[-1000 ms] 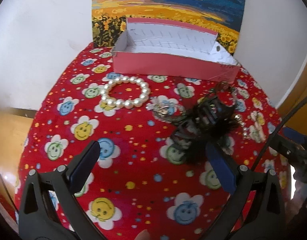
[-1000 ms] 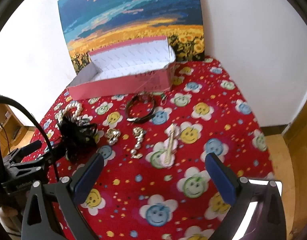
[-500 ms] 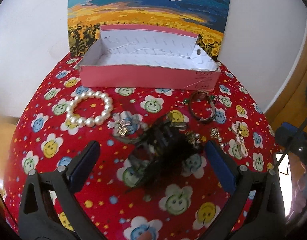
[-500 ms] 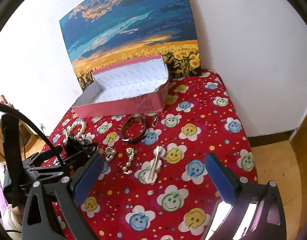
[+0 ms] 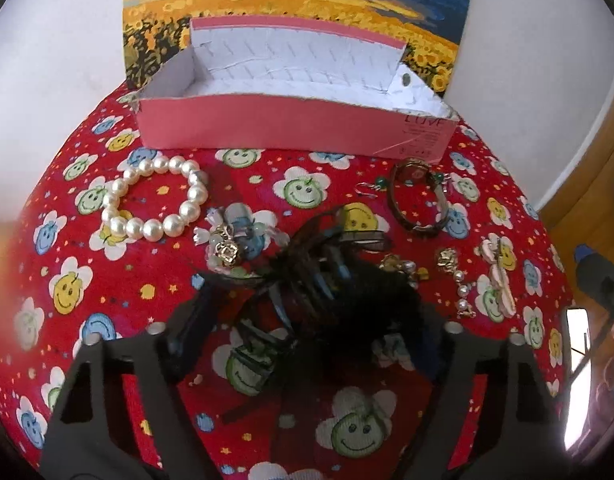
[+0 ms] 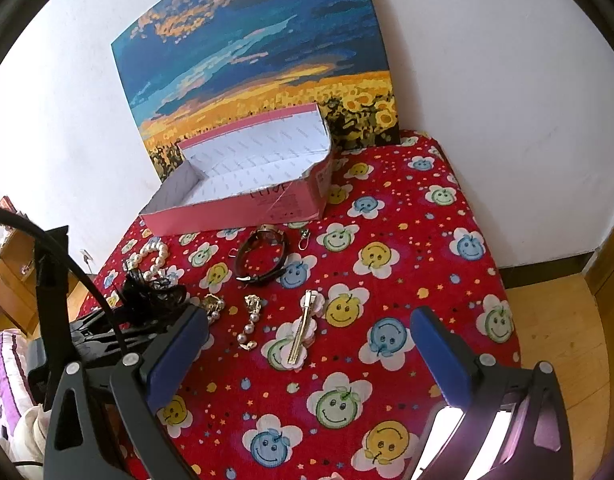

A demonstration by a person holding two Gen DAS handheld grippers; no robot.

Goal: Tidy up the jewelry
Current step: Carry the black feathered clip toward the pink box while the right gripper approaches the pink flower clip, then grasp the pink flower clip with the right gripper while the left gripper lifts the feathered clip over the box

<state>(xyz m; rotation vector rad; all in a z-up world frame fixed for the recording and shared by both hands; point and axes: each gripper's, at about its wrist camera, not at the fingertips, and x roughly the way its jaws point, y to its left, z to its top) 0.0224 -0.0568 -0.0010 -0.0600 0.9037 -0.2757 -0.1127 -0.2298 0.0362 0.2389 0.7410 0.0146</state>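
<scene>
Open cloth (image 6: 407,208) right of pink box (image 6: 243,210), jewelry crowding left

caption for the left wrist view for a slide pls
Left tool closing around a black feathered hair clip on the smiley-print cloth, with a pearl bracelet and an empty pink box beyond.

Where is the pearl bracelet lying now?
In the left wrist view the pearl bracelet lies on the tablecloth, left of centre, just before the pink box.

sunflower painting (image 6: 259,64), white wall (image 6: 487,80), wooden floor (image 6: 555,320)
</scene>
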